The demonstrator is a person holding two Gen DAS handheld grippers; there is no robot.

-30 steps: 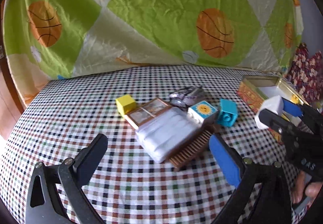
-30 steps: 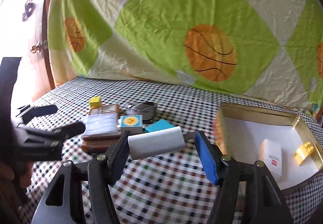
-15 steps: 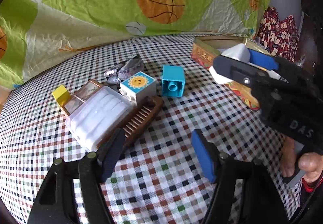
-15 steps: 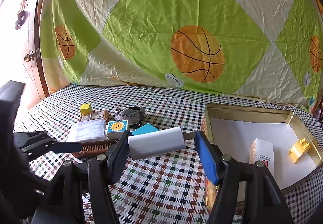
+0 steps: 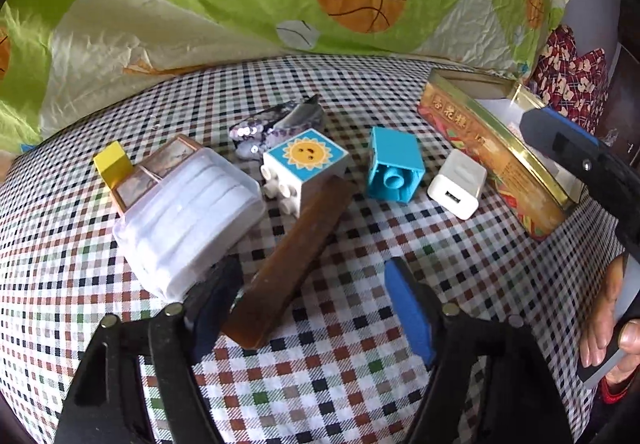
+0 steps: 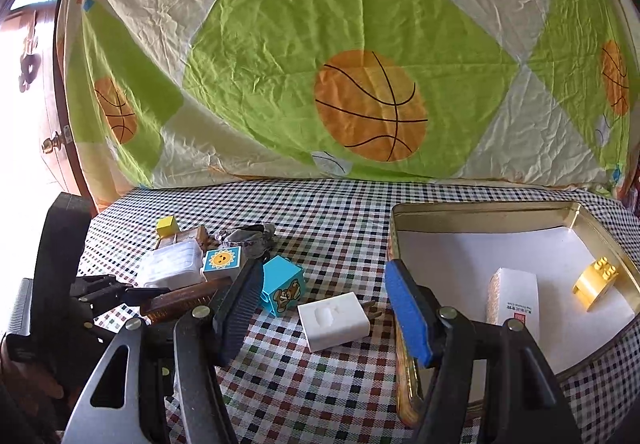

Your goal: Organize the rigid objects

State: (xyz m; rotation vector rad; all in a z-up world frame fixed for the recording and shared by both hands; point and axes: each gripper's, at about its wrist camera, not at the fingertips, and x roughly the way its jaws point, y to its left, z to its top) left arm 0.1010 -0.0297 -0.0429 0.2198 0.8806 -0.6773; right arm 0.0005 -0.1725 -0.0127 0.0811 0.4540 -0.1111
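Checked tablecloth (image 5: pixel 360 364) on the table, wrinkled green-and-cream sheet with basketballs (image 6: pixel 280 63) hung behind

Left gripper (image 5: pixel 310 276): jaws closing, angled down at the near end of the brown comb (image 5: pixel 292 244). Comb end sits between the jaws, close against the left pad; the right pad is clear of it, so no grip on it

Right gripper (image 6: pixel 323 276): jaws partly apart, nothing held. White charger (image 6: pixel 334 320) lies flat on the cloth below and between its fingers, touching neither pad, just beside the left wall of the gold tin (image 6: pixel 480 209)

Tin is at the right edge of the table. Inside it: a white box (image 6: pixel 514 296) and a yellow block (image 6: pixel 596 278) on a white liner

Pile at the middle-left of the table:
- clear plastic box (image 5: pixel 188 211) resting on a small picture frame (image 5: pixel 160 163)
- yellow cube (image 5: pixel 113 163) at the frame's far left corner
- sun block (image 5: pixel 306 163) touching the comb's far end
- blue block (image 5: pixel 394 167) between the sun block and the charger
- sequined item (image 5: pixel 276 119) behind the sun block

Person's hand (image 5: pixel 612 324) on the right gripper's handle, at the right edge of the left wrist view
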